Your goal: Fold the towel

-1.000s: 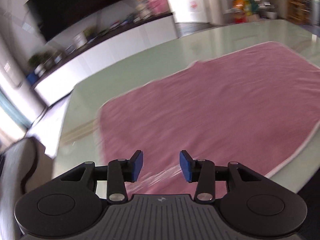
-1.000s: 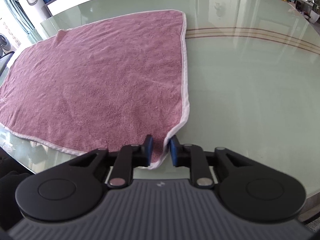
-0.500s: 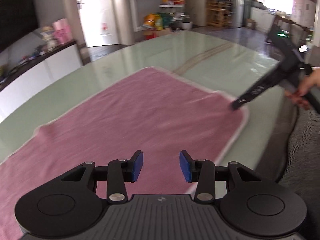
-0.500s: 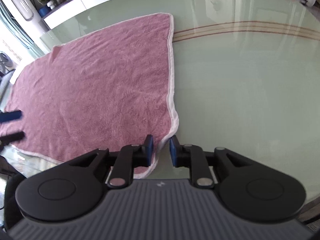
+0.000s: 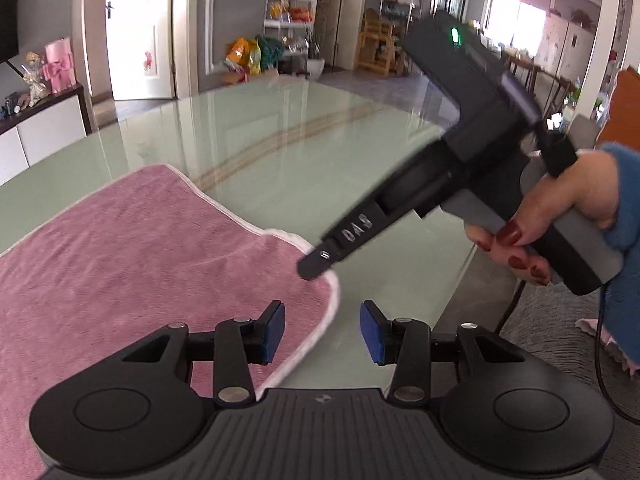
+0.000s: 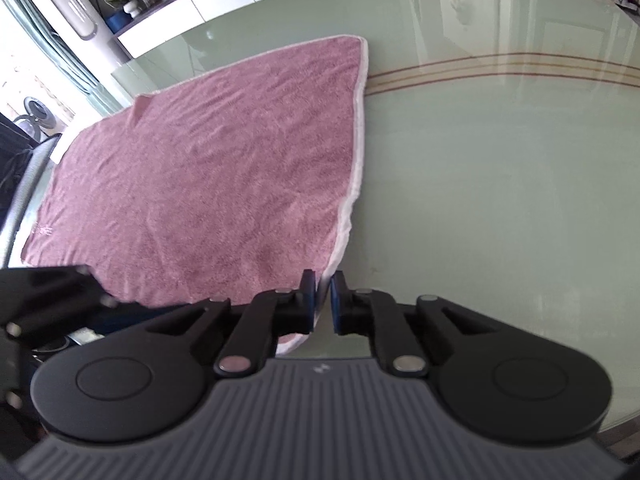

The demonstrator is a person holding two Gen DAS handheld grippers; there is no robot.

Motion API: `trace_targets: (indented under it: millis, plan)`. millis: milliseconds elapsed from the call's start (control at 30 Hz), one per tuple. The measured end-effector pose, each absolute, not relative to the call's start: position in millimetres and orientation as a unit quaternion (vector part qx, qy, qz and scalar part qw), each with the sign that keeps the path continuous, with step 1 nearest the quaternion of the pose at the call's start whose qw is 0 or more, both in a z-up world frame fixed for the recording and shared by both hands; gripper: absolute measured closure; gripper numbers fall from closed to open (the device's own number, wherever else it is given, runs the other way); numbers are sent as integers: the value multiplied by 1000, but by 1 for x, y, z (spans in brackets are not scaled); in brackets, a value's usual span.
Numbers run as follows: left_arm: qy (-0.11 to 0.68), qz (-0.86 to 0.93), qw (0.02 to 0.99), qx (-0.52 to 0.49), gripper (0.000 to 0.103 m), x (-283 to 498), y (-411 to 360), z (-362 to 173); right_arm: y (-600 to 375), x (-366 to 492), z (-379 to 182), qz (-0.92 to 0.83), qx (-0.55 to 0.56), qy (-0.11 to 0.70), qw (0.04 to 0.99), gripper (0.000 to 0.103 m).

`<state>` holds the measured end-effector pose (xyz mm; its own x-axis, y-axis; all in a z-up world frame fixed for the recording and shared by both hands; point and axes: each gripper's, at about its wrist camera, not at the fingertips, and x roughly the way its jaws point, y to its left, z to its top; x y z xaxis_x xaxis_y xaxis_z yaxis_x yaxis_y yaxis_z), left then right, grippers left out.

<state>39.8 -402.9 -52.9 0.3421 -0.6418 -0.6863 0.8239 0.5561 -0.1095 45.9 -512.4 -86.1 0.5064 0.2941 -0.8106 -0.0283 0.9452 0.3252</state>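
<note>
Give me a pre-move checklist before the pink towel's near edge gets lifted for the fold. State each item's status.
1. Right gripper shut on the near right corner of the pink terry towel with white trim: ok; its jaws have just been closing, with the white hem between them.
2. Left gripper gripping the towel: not ok, jaws open, pads apart over the hem.
3. Left gripper at the near left corner: not ok, it sits beside the right gripper.
4. Towel spread flat on the pale green glass table: ok, only light wrinkles.
5. Far corners lying flat: cannot tell, one looks slightly raised.
</note>
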Motion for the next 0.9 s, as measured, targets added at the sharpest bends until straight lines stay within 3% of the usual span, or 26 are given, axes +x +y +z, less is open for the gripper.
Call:
trace_targets:
  millis: [300, 567, 700, 900]
  plan:
    - [360, -425, 824, 108, 59, 40, -416, -61, -509, 51, -78, 116, 139, 482, 857, 95]
    - [383, -386, 835, 89, 75, 38, -426, -70, -517, 48, -80, 128, 153, 480, 854, 95]
    - [388, -375, 838, 81, 88, 35, -427, -71, -521, 48, -81, 135, 160, 477, 854, 95]
    - [400, -354, 843, 59, 97, 37, -422, -71, -520, 50, -79, 147, 161, 474, 853, 95]
